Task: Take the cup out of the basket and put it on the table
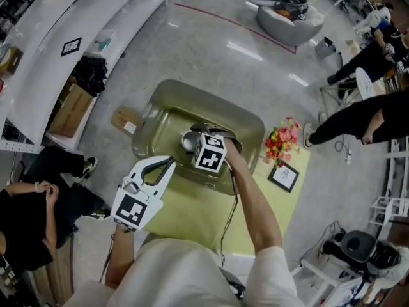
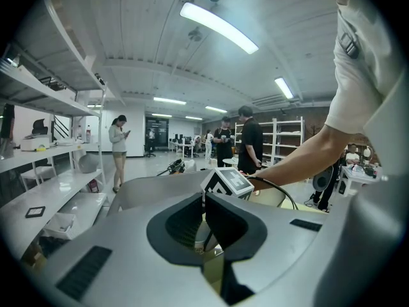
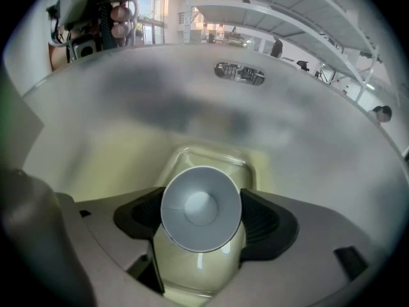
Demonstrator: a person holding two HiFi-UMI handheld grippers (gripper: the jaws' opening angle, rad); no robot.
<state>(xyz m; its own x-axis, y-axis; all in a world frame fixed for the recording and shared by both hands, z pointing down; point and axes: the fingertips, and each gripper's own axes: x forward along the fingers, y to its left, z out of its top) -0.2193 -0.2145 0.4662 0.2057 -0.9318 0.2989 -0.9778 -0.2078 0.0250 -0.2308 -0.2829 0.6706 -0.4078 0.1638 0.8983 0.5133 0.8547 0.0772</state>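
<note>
Right gripper view: right claw (image 3: 201,221) clamps the cup (image 3: 200,204), mouth facing the camera, long axis along the jaws.

Basket (image 3: 268,126) wall — a blurred grey smear.

You are reaching your right gripper (image 1: 199,141) down into the clear basket (image 1: 156,101) on the yellow-green table (image 1: 204,216), its tips at the grey cup (image 1: 188,142). You are holding your left gripper (image 1: 167,165) over the basket's near rim.
</note>
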